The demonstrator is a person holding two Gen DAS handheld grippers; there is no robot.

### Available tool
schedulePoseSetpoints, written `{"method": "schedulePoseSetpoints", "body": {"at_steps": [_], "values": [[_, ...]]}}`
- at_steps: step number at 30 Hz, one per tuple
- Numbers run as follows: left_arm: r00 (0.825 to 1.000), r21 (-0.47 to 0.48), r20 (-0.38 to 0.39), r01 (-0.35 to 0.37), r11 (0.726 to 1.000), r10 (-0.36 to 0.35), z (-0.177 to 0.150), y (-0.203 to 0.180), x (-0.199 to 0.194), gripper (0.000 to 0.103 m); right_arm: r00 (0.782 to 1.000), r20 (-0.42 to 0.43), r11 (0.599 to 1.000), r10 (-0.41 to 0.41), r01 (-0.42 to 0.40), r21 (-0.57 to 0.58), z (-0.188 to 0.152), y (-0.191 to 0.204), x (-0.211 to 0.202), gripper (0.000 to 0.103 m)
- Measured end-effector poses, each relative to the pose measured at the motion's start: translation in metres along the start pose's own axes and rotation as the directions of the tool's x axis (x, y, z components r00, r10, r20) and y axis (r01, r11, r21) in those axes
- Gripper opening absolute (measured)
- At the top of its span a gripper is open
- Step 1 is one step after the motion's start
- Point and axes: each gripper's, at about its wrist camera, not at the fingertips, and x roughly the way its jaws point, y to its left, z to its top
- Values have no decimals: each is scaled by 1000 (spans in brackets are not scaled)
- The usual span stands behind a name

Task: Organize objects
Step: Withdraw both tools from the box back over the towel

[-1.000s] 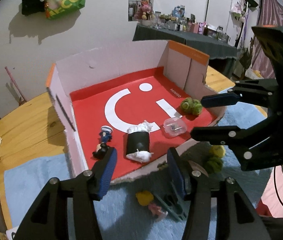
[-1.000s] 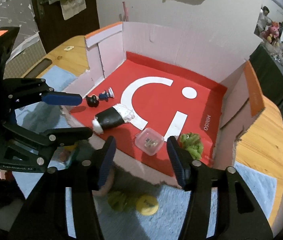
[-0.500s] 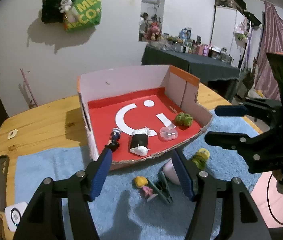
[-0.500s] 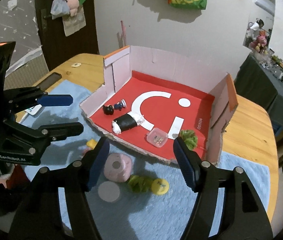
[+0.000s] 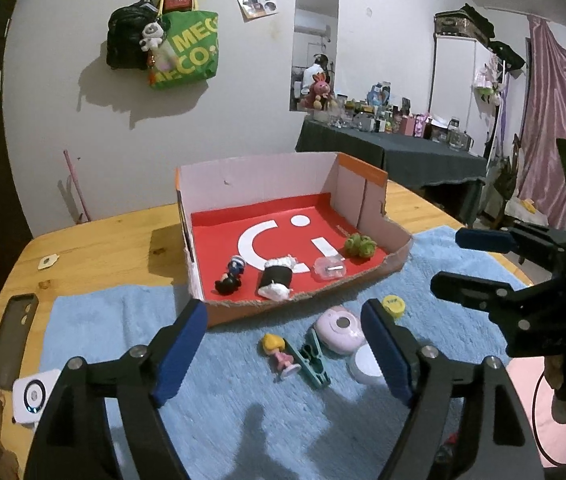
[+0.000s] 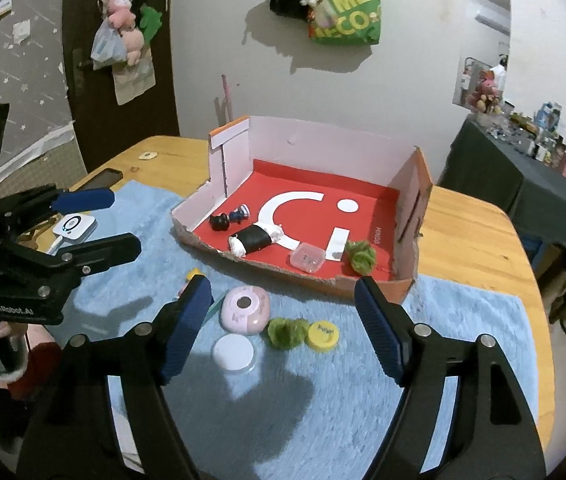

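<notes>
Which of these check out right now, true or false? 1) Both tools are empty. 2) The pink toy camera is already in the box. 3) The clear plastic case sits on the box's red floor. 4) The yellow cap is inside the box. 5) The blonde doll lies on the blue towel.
1) True: the left tool and right tool are opening with nothing between the fingers.
2) False: the pink toy camera lies on the blue towel, in front of the box.
3) True: the clear plastic case sits there near the torn front edge.
4) False: the yellow cap is on the towel.
5) True: the blonde doll lies there beside a green clothespin.
</notes>
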Motion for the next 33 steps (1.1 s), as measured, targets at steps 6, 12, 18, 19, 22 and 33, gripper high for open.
{"method": "schedulePoseSetpoints", "body": {"at_steps": [6,12,18,19,22,33], "values": [[1000,-24,-6,-16,1000,15,-14,-1,1,87,999,26,999,-33,33,2,-12,3,-8,79],[999,-58,-9,-42,997,41,-29,-1,4,89,997,58,998,-58,57,10,-27,7,-10,80],[998,-72,1,-61,996,61,-39,-2,6,96,995,76,997,-70,68,33,-38,7,-9,81],[998,-74,7,-68,995,69,-40,-3,6,99,994,76,997,-75,72,33,-39,7,-9,81],[995,-75,28,-92,993,94,-44,-5,5,100,992,86,996,-91,88,34,-44,9,-8,84],[991,-123,-18,-131,984,130,-66,4,18,103,991,69,991,-111,105,77,-65,9,7,85]]}}
